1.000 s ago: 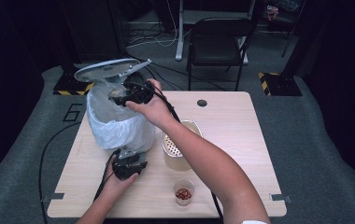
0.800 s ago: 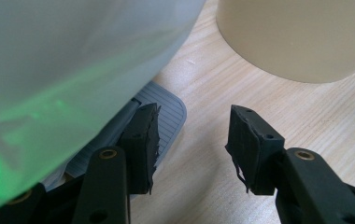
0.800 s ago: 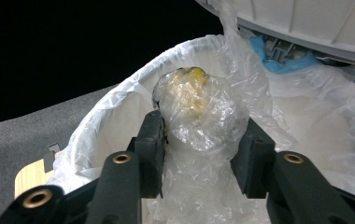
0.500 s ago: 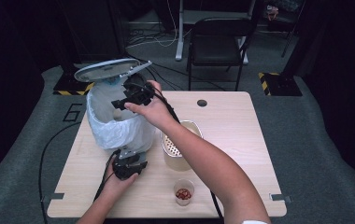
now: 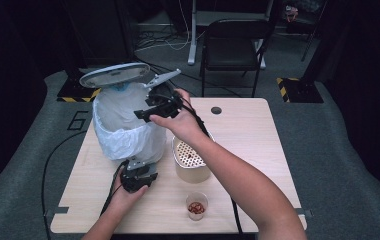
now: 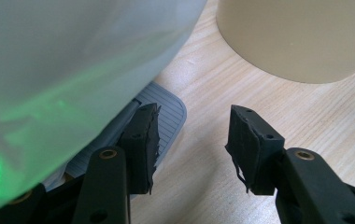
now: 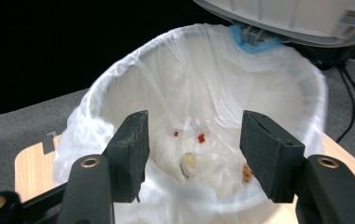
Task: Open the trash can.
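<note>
A white-lined pedal bin (image 5: 123, 125) stands at the table's left with its grey lid (image 5: 115, 75) raised. My right gripper (image 5: 140, 113) hovers over the bin's right rim. In the right gripper view it (image 7: 194, 149) looks down into the liner (image 7: 259, 84). Its jaws are apart, have just been closing a little, and hold nothing. Red and pale food scraps (image 7: 189, 163) lie at the bottom. My left gripper (image 5: 138, 164) sits low at the bin's foot. In its own view the left gripper (image 6: 192, 144) has its jaws apart and empty, one jaw resting on the grey ribbed pedal (image 6: 168, 109).
A beige pot (image 5: 190, 160) with a perforated insert stands just right of the bin, and shows as a beige pot (image 6: 297, 37) in the left gripper view. A small clear cup (image 5: 196, 205) of red bits sits near the wooden table's (image 5: 248, 135) front edge. A black chair (image 5: 233, 45) stands behind.
My right hand and gripper have shifted to the right, from over the bin's middle toward its right rim. The left hand has stayed at the pedal and the lid is still up.
</note>
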Tool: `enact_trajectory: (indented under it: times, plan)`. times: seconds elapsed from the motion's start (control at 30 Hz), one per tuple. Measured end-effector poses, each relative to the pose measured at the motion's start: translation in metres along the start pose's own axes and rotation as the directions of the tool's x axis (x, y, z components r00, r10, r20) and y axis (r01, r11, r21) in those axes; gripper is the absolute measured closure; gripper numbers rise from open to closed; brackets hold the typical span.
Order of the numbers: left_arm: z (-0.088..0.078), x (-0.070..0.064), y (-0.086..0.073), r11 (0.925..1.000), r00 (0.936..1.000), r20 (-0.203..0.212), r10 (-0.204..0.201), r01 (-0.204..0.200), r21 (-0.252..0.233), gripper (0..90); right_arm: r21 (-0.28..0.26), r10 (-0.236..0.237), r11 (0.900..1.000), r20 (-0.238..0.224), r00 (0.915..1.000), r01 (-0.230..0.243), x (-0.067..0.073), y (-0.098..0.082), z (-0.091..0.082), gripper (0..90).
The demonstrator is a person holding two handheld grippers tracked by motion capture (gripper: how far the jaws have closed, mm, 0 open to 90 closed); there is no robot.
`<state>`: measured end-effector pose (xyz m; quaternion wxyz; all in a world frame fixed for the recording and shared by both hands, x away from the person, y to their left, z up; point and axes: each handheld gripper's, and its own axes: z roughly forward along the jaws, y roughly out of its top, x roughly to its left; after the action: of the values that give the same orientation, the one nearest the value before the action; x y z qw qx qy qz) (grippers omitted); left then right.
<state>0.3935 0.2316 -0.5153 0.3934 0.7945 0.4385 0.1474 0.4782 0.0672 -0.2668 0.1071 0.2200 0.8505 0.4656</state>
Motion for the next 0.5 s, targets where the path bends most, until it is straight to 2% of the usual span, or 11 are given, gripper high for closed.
enact_trajectory:
  times: [0.03, 0.07, 0.13, 0.17, 0.2, 0.27, 0.33, 0.4, 0.43, 0.47, 0.5]
  plan:
    - [0.000, 0.000, 0.000, 1.0000, 1.0000, -0.002, 0.002, -0.002, 0.001, 53.3, -0.005, 0.000, 1.000, 0.004, 1.0000, 0.000, -0.001, -0.003, -0.004, 42.3]
    - [0.001, -0.003, 0.000, 0.9995, 0.9996, -0.004, -0.027, 0.027, -0.018, 53.3, -0.007, 0.001, 1.000, 0.012, 0.9999, -0.001, -0.002, -0.006, -0.009, 42.8]
    - [0.000, 0.000, 0.000, 1.0000, 1.0000, -0.006, 0.004, -0.004, 0.002, 53.2, -0.016, 0.001, 1.000, 0.019, 0.9998, 0.000, -0.004, -0.012, -0.018, 44.6]
    - [0.000, -0.001, 0.000, 1.0000, 1.0000, -0.009, 0.003, -0.003, 0.003, 53.3, -0.013, 0.000, 1.000, 0.020, 0.9998, 0.000, -0.005, -0.015, -0.021, 44.5]
    - [0.001, -0.003, 0.000, 0.9995, 0.9996, -0.007, -0.027, 0.027, -0.019, 53.3, -0.015, -0.004, 1.000, 0.026, 0.9996, 0.004, -0.006, -0.020, -0.027, 44.5]
    - [0.001, -0.003, 0.000, 0.9996, 0.9998, -0.007, -0.021, 0.021, -0.019, 53.2, -0.019, -0.008, 1.000, 0.031, 0.9995, 0.009, -0.006, -0.025, -0.032, 44.5]
    - [0.001, -0.003, 0.000, 0.9997, 0.9998, -0.009, -0.018, 0.018, -0.018, 53.3, -0.026, -0.008, 1.000, 0.038, 0.9992, 0.009, -0.006, -0.040, -0.046, 44.5]
    - [0.000, -0.001, 0.000, 0.9999, 0.9999, -0.012, 0.009, -0.009, 0.005, 53.2, -0.021, -0.018, 1.000, 0.049, 0.9986, 0.019, -0.005, -0.052, -0.052, 44.1]
    - [0.001, -0.003, 0.000, 0.9997, 0.9999, -0.003, -0.012, 0.012, -0.020, 53.2, -0.021, -0.028, 0.999, 0.056, 0.9980, 0.030, -0.004, -0.059, -0.056, 43.6]
    - [0.000, -0.001, 0.000, 0.9999, 0.9999, -0.006, 0.012, -0.012, -0.005, 53.2, -0.021, -0.026, 0.999, 0.055, 0.9981, 0.027, -0.003, -0.065, -0.058, 42.1]
    - [0.001, -0.003, 0.000, 0.9997, 0.9999, -0.009, -0.012, 0.012, -0.021, 53.2, -0.022, -0.023, 0.999, 0.056, 0.9981, 0.024, -0.002, -0.071, -0.061, 41.0]
